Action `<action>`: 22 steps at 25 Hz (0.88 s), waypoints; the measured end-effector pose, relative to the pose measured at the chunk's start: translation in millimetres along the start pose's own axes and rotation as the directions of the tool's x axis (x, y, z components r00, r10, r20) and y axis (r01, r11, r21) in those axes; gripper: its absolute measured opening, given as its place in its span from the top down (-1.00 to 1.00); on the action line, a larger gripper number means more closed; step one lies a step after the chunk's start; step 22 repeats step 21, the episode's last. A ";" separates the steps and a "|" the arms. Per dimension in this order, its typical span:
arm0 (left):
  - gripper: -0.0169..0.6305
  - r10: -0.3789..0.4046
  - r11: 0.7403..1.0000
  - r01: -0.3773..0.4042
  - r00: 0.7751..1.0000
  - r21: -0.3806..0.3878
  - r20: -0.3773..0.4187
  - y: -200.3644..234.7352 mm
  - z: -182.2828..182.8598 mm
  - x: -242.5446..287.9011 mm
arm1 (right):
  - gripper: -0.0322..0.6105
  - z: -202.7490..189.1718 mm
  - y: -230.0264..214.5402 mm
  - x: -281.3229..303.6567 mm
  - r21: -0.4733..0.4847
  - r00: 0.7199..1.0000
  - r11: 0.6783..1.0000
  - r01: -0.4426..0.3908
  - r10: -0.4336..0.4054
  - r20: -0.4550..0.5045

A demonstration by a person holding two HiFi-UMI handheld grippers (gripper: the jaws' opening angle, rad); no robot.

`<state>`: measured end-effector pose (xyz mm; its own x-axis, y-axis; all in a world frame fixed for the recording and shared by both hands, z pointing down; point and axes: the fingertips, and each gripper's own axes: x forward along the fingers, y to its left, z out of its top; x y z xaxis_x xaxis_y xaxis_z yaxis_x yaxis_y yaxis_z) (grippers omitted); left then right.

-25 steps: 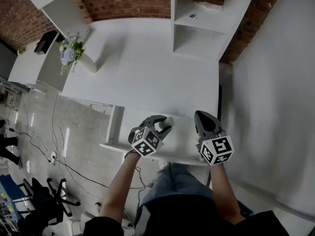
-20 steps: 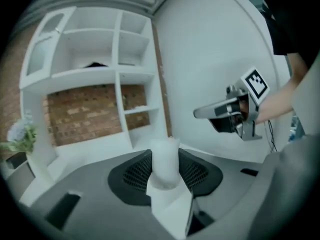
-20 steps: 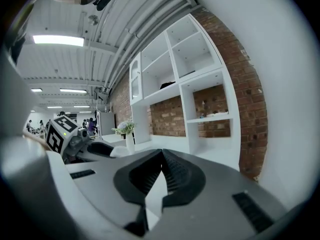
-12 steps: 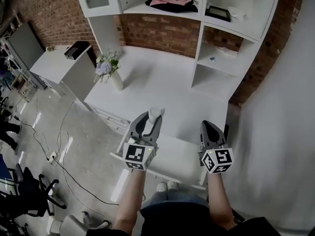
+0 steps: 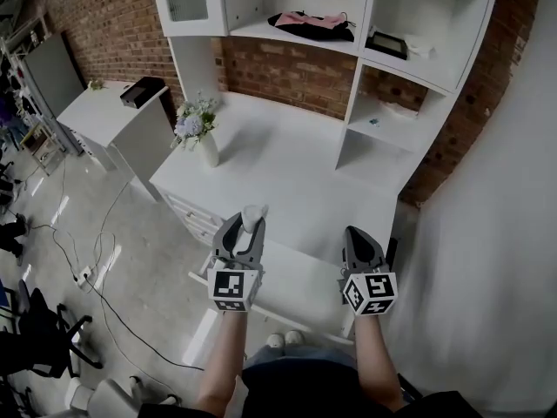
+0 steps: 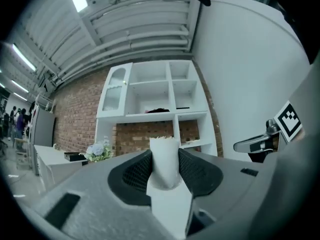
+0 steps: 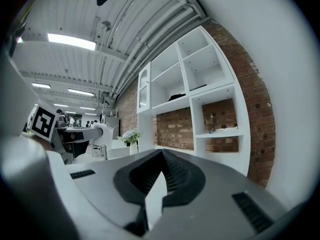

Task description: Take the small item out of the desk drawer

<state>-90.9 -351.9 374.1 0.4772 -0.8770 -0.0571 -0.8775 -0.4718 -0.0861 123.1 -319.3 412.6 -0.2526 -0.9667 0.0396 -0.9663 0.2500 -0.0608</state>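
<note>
A small white item with a ragged top edge is pinched upright in my left gripper, held up over the front of the white desk. In the left gripper view the item fills the gap between the black ribbed pads, and the left gripper is shut on it. My right gripper hovers level with it to the right, and in its own view the right gripper has its pads meeting at the tip with nothing in them. The open drawer lies beneath both grippers.
A white vase of flowers stands on the desk's left. Behind are white shelves against brick, holding a pink and black cloth and a dark flat object. A side table with a black box stands left; cables cross the floor.
Both grippers have risen from the drawer, the left still holding the white item. The head view has tilted up, bringing the upper shelves into sight.
</note>
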 end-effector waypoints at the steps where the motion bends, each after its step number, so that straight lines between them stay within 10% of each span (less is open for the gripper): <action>1: 0.45 0.000 1.000 0.000 1.000 0.002 -0.005 -0.8 -1.0 0.2 | 0.91 -0.2 -0.6 -0.3 0.003 1.000 1.000 0.000 0.000 0.000; 22: 0.45 -0.018 1.000 0.019 0.999 0.022 -0.033 -3.0 -8.8 -6.6 | 0.91 1.0 -13.4 -3.3 0.006 0.999 0.999 0.038 -0.038 -0.004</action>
